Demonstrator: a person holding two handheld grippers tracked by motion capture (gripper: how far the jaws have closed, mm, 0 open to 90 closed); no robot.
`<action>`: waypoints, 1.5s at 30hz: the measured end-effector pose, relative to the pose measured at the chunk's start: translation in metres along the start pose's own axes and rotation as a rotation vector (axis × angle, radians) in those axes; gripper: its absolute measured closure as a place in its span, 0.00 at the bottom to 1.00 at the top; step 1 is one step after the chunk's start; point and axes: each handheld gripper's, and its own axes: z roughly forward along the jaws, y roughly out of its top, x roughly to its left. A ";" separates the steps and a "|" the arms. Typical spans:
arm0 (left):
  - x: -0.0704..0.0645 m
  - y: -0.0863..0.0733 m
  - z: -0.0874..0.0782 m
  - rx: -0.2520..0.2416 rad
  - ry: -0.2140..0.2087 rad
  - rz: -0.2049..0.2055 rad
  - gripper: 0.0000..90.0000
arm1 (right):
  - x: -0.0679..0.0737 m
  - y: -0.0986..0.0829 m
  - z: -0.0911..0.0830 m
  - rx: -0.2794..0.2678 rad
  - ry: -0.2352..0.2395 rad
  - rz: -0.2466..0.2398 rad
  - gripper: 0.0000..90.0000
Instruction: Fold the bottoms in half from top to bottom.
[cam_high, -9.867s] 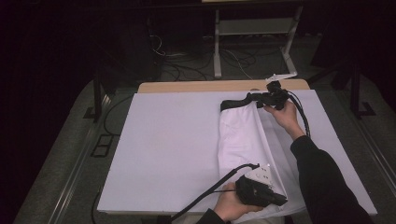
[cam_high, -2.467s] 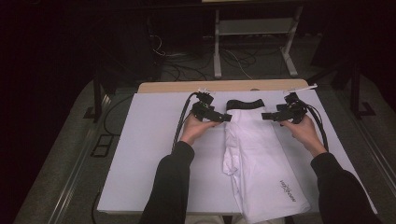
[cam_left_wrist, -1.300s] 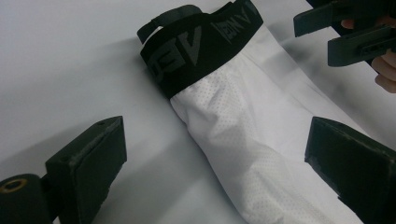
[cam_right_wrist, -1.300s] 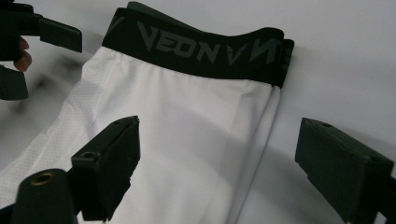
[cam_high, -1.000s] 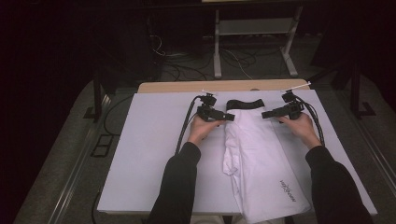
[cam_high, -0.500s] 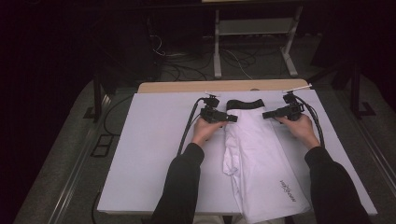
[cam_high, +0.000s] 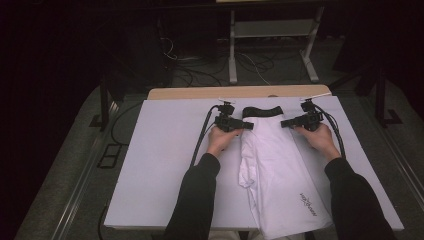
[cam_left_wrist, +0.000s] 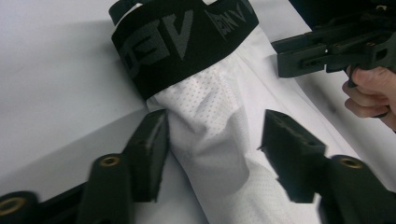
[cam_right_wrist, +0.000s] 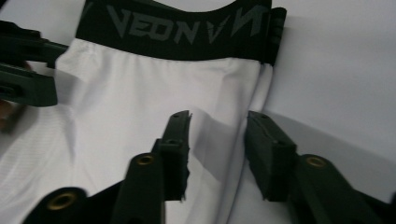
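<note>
1 pair of white mesh leggings with a black lettered waistband (cam_high: 280, 170) is lying lengthwise on the white-covered table (cam_high: 160, 165), right of centre. 2 grippers are flanking its waist end: the left gripper (cam_left_wrist: 212, 154) and right gripper (cam_right_wrist: 217, 149) are each standing open, jaws straddling the fabric edges.

Looking like a lab or recording studio, not a home. A table (cam_high: 165, 165) under a plain white sheet is standing on grey carpet (cam_high: 75, 165) in a dark, black-walled room. Loose cables (cam_high: 250, 62) are lying on the floor beyond the fingers (cam_high: 220, 140), beside a bare metal stand (cam_high: 272, 35). A floor rail (cam_high: 80, 190) is running along the table's left.
</note>
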 end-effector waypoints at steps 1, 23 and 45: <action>0.000 0.000 0.000 0.003 0.004 -0.002 0.52 | 0.001 0.000 0.000 0.002 -0.017 -0.004 0.73; -0.010 0.004 -0.006 -0.020 0.053 -0.018 0.97 | 0.009 -0.006 -0.018 -0.097 -0.017 0.002 0.98; -0.027 0.007 -0.022 -0.037 0.043 0.015 0.97 | 0.019 -0.007 -0.037 -0.118 -0.001 -0.046 0.98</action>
